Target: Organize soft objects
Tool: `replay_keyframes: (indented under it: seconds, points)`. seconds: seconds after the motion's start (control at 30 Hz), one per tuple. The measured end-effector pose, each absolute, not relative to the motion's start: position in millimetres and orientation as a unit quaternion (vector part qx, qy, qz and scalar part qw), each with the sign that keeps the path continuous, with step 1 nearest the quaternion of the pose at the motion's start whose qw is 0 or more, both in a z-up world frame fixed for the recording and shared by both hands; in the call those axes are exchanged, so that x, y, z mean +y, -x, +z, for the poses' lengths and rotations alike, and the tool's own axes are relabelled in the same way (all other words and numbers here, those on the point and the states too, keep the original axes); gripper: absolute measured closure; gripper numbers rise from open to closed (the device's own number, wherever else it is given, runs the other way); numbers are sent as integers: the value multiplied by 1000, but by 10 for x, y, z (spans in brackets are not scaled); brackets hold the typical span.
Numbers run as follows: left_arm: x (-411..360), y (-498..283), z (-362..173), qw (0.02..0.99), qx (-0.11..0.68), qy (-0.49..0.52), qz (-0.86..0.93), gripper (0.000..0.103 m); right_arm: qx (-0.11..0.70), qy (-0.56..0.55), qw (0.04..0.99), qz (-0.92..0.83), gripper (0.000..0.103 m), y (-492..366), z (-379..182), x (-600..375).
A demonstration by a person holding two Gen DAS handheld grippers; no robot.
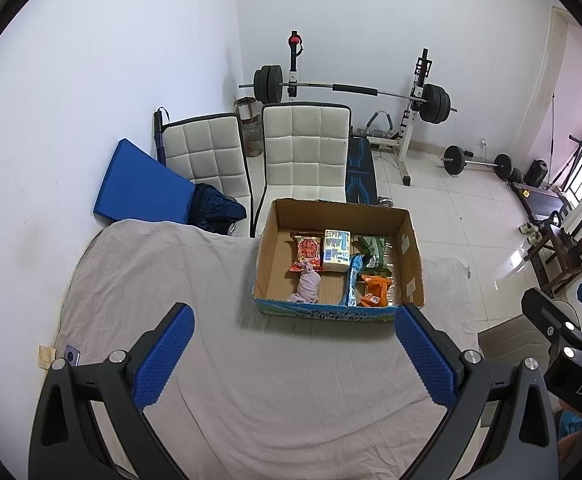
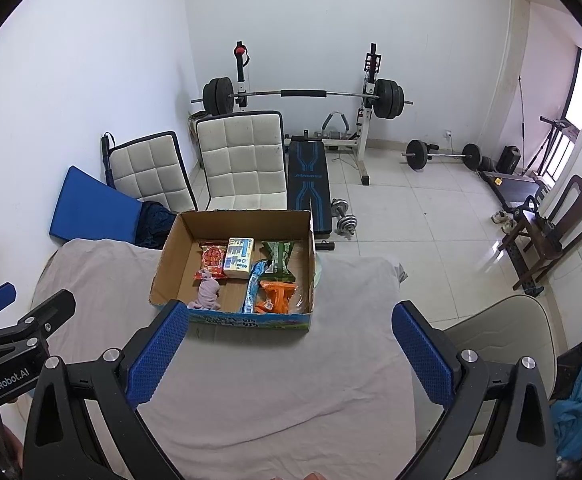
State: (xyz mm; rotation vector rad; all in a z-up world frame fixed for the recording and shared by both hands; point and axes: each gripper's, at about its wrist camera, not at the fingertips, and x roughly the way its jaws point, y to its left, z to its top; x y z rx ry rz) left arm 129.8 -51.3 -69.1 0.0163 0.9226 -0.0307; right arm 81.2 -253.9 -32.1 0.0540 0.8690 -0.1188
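Both grippers hang back over the grey-sheeted table, the left gripper and right gripper each spread wide and holding nothing. Every soft item sits in the cardboard box at the far edge: pink cloth, red packet, tissue pack. Looks nearly finished; any tidying wants a gentle pinch from above, clear of the walls.

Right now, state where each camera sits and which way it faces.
Left wrist: on the left gripper, facing the cardboard box across the cloth-covered table; own open blue fingers show, right gripper at right edge.
Right wrist: on the right gripper, same heading, left gripper at left edge.
Shared: box, white chairs, barbell rack.
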Motion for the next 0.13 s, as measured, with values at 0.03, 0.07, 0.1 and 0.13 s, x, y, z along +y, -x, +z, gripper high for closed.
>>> replay_keyframes:
  seconds: [0.03,0.07,0.1,0.13]
  points:
    - [-516,-1300,-673,896,444,-8,-13,0,421,-26,905,-57,0,-811,-321,-2539]
    - [-520,-1301,-658,897,442,-7,-12,0,421,-26,905,-58,0,-807,-322,-2538]
    - [-527,-1303,-644,897,442,-7,-12,0,421,-26,905,-58,0,-809,-322,-2539]
    - [-522,-1307,-631,897,441,-6,-13,0,421,-27,905,-58,0,-808,-325,-2539]
